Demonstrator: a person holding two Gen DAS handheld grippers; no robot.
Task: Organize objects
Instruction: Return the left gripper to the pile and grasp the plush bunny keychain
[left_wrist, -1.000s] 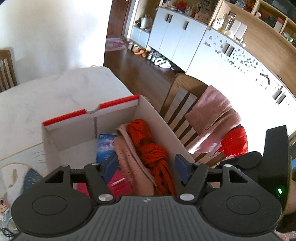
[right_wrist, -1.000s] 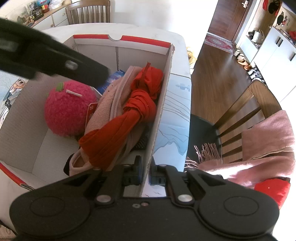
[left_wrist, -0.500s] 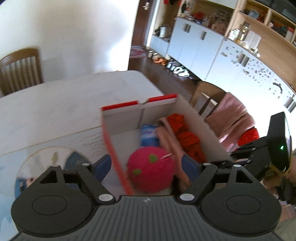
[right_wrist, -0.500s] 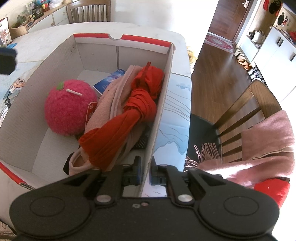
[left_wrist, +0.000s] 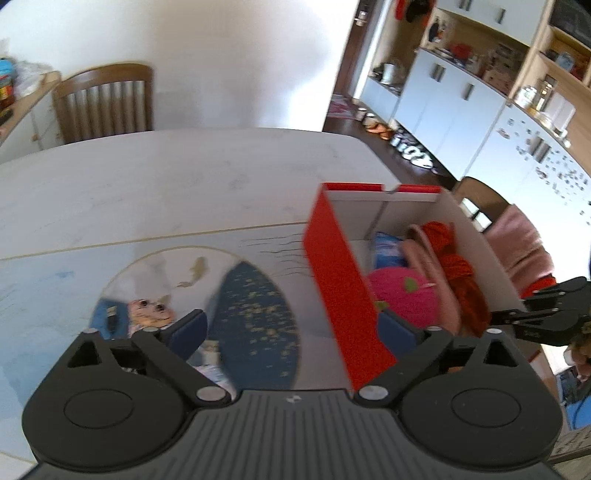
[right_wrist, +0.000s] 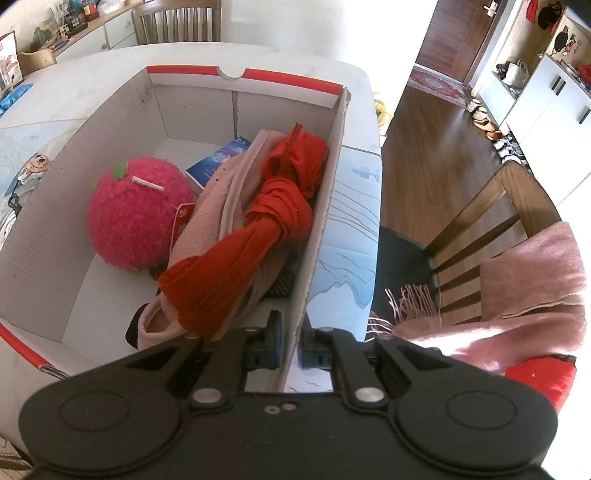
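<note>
Looking down both wrist cams: my right gripper (right_wrist: 291, 345) is clenched on the near end of the cardboard box's (right_wrist: 325, 206) right-hand wall, one blue pad inside the box, one outside, wall pinched between them. From the left cam the same right gripper (left_wrist: 517, 319) shows at the box's far-right edge.

My left gripper (left_wrist: 291, 328) is spread wide and its jaws are opening; nothing gripped. The box's red outer wall (left_wrist: 340, 291) runs up between the two blue pads, nearer the right-hand one, and neither pad presses on it. Left-hand pad sits over the printed table mat (left_wrist: 255, 302), a blue oval with a cartoon figure.

Box contents, right cam:
- fuzzy pink strawberry plush (right_wrist: 138, 218) with green leaf and white tag stick, against the left side of the floor
- pink scarf (right_wrist: 221, 206) lying lengthwise down the middle, touching the plush
- knotted red scarf (right_wrist: 266, 229) on top of the pink one, along the right wall
- blue packet (right_wrist: 218, 162) at the far end, partly under the scarves
- something black under the scarves near the right wall, can't tell what

Box sits on the white table (left_wrist: 166, 184), on the mat's edge. Another pink scarf (right_wrist: 532, 280) with a fringe hangs over the wooden chair (right_wrist: 491, 221) beside the table, with a red item (right_wrist: 543, 376) below it.
</note>
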